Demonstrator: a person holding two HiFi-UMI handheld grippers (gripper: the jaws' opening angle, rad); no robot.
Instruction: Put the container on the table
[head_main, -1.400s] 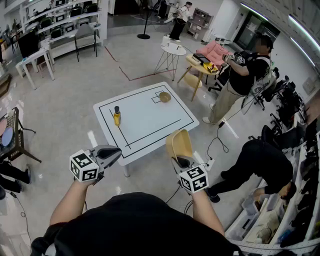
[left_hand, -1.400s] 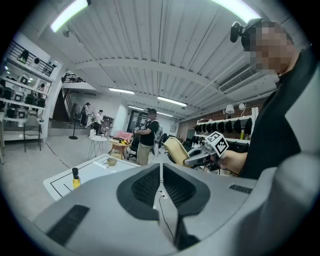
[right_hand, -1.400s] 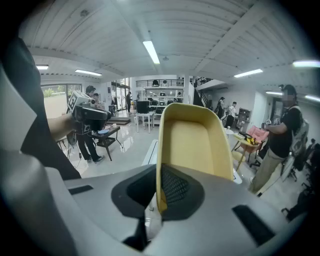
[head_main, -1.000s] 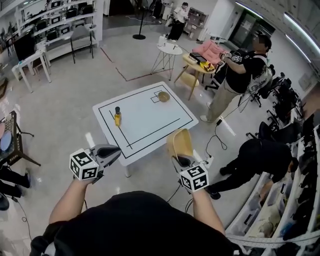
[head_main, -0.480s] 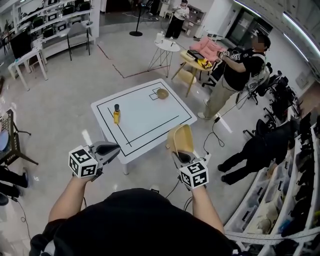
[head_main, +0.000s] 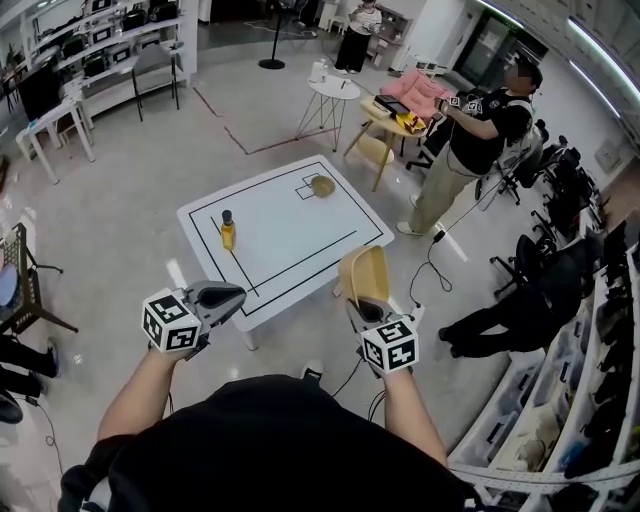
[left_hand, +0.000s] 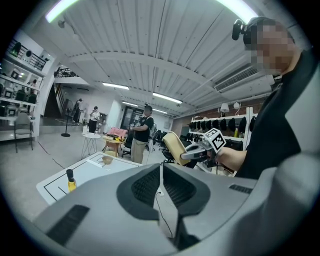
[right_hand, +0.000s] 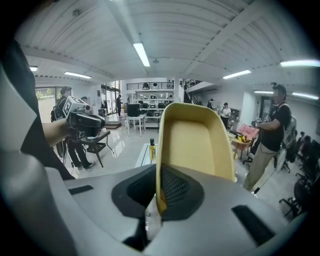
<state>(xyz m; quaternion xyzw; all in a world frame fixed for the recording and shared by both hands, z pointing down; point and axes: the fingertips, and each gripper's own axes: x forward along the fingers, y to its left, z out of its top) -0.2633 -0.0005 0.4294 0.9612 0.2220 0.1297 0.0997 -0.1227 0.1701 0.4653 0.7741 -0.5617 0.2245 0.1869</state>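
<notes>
The container (head_main: 363, 277) is a yellow plastic tub, held upright by its rim in my right gripper (head_main: 358, 305), which is shut on it. In the right gripper view the tub's wall (right_hand: 192, 140) rises from between the pads, with the right gripper (right_hand: 157, 197) clamped on its left edge. My left gripper (head_main: 235, 295) is shut and empty, its pads meeting (left_hand: 161, 167). Both hang short of the near edge of the white table (head_main: 290, 230). A small yellow bottle (head_main: 227, 230) and a brown bowl (head_main: 322, 185) stand on it.
A person (head_main: 470, 150) stands just right of the table, and another (head_main: 510, 320) bends low by the shelves at the right. Small round tables (head_main: 335, 95) stand beyond the far edge. A cable (head_main: 430, 280) runs across the floor at right.
Both grippers have edged a little forward toward the table's near edge. The right gripper still holds the yellow container and the left stays shut.
</notes>
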